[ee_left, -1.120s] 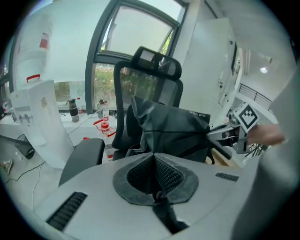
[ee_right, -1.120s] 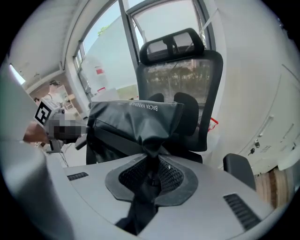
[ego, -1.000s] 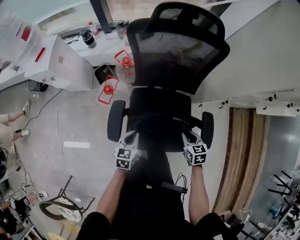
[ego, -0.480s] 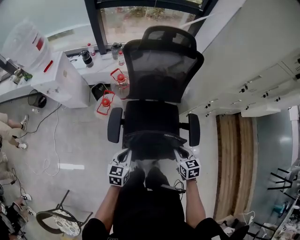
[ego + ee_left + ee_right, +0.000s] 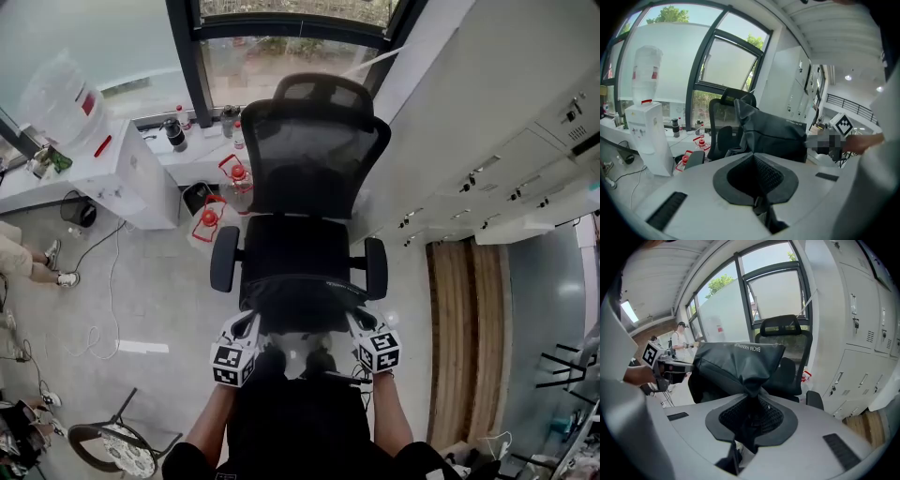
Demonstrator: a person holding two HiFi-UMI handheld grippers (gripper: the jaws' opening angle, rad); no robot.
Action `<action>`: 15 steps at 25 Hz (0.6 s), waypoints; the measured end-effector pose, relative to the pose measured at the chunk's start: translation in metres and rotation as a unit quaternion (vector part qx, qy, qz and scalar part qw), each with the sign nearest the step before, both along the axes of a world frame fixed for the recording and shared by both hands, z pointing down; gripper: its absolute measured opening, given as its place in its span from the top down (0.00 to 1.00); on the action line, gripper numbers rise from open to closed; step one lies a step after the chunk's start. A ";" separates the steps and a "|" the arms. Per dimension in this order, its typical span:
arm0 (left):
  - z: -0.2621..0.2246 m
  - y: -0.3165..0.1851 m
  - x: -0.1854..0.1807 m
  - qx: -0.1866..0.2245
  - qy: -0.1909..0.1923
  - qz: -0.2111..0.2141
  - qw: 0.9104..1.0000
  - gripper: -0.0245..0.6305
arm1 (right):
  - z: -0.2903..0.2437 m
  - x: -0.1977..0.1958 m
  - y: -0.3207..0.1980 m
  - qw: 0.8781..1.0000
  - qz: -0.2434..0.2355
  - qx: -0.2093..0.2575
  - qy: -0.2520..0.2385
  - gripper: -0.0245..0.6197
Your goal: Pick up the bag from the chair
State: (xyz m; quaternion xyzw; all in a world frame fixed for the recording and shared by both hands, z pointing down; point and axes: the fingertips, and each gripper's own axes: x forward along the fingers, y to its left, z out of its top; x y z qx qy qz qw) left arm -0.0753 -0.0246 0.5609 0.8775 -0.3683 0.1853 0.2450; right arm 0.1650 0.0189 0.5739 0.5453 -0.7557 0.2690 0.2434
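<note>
The black bag [image 5: 300, 298] hangs stretched between my two grippers, just in front of the seat of the black mesh office chair [image 5: 314, 159]. My left gripper [image 5: 247, 328] is shut on the bag's left edge. In the left gripper view a fold of the bag [image 5: 773, 133] runs into the closed left gripper [image 5: 752, 157]. My right gripper [image 5: 359, 328] is shut on the bag's right edge. The right gripper view shows a bunched corner of the bag [image 5: 736, 364] pinched in the right gripper [image 5: 751, 397]. The chair seat [image 5: 298, 246] shows bare behind the bag.
A white water dispenser [image 5: 112, 164] stands left of the chair, with red-capped water jugs [image 5: 211, 217] on the floor beside it. Grey cabinets [image 5: 506, 159] line the right side. A person's legs [image 5: 28, 262] show at the left edge, and a stool [image 5: 112, 445] at lower left.
Both grippers have risen and drawn back toward me with the bag, which has come off the chair seat. The chair now looks farther away.
</note>
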 end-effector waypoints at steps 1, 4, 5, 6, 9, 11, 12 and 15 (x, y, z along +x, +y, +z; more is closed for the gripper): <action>-0.004 0.000 0.003 0.004 -0.001 -0.003 1.000 0.96 | -0.004 0.002 0.000 1.000 -0.003 0.003 -0.003 0.89; -0.017 0.002 0.012 0.015 0.001 -0.016 1.000 0.96 | -0.014 0.012 -0.001 1.000 -0.010 0.010 -0.014 0.89; -0.021 0.004 0.014 0.016 0.003 -0.020 1.000 0.96 | -0.018 0.015 0.000 1.000 -0.012 0.011 -0.017 0.89; -0.024 0.006 0.016 0.017 0.006 -0.025 1.000 0.96 | -0.021 0.017 0.000 1.000 -0.016 0.013 -0.019 0.89; -0.036 0.008 0.021 0.024 0.009 -0.043 0.999 0.96 | -0.031 0.023 -0.003 0.999 -0.032 0.022 -0.018 0.89; -0.044 0.008 0.024 0.031 0.009 -0.055 0.998 0.96 | -0.040 0.027 -0.008 0.999 -0.041 0.030 -0.019 0.89; -0.047 0.008 0.027 0.035 0.009 -0.061 0.998 0.96 | -0.043 0.029 -0.010 0.998 -0.044 0.034 -0.021 0.89; -0.056 0.016 0.035 0.043 0.010 -0.071 0.996 0.96 | -0.053 0.037 -0.008 0.998 -0.051 0.042 -0.023 0.89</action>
